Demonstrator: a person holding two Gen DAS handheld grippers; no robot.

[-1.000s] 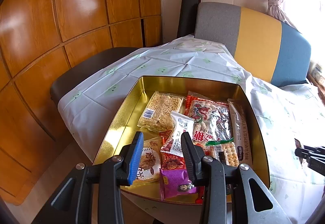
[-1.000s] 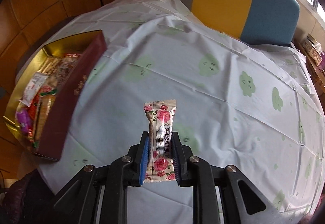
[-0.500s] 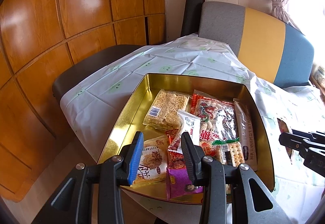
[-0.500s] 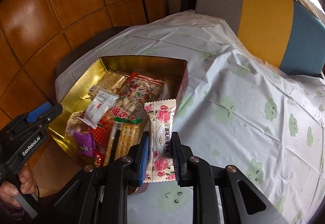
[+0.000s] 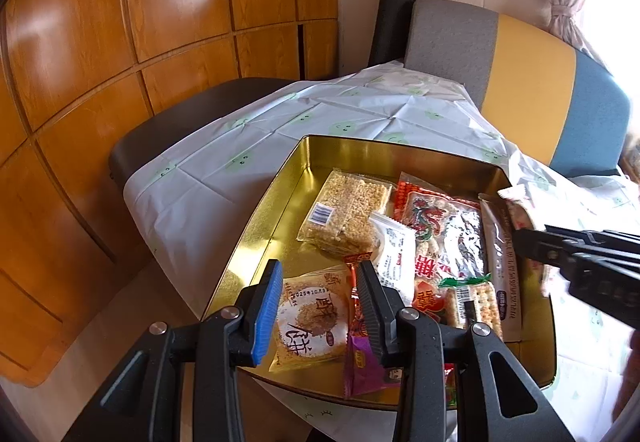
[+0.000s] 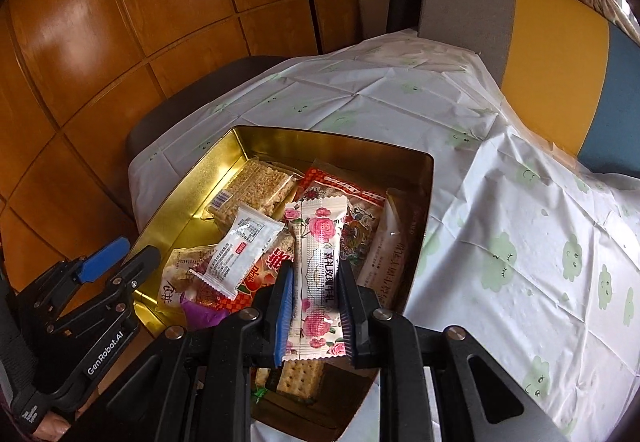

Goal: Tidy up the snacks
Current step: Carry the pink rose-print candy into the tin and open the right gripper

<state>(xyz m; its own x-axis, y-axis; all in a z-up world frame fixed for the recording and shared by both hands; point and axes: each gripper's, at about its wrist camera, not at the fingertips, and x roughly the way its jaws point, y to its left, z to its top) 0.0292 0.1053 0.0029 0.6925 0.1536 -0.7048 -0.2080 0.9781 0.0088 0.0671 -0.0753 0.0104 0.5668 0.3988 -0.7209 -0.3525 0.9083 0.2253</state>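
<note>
A gold tin (image 5: 256, 226) on the tablecloth holds several snack packs: a rice-crisp bar (image 5: 346, 215), a red dragon-print bag (image 5: 440, 226), a small white packet (image 5: 394, 254), a round cake pack (image 5: 312, 318) and a purple packet (image 5: 364, 366). My left gripper (image 5: 320, 302) hovers open over the tin's near end, with nothing between its pads. My right gripper (image 6: 316, 302) is shut on a white rose-print candy packet (image 6: 320, 242), held upright above the tin (image 6: 192, 201). In the left wrist view the right gripper (image 5: 580, 254) comes in from the right edge.
The white tablecloth (image 6: 520, 242) with green faces stretches right of the tin. A chair back in grey, yellow and blue (image 5: 520, 81) stands behind the table, and a dark seat (image 5: 180, 113) at its left. Wooden wall panels (image 5: 120, 41) fill the left side.
My right gripper has carried the rose-print packet leftwards from above the tablecloth to above the tin. The left gripper has stayed in place, still open.
</note>
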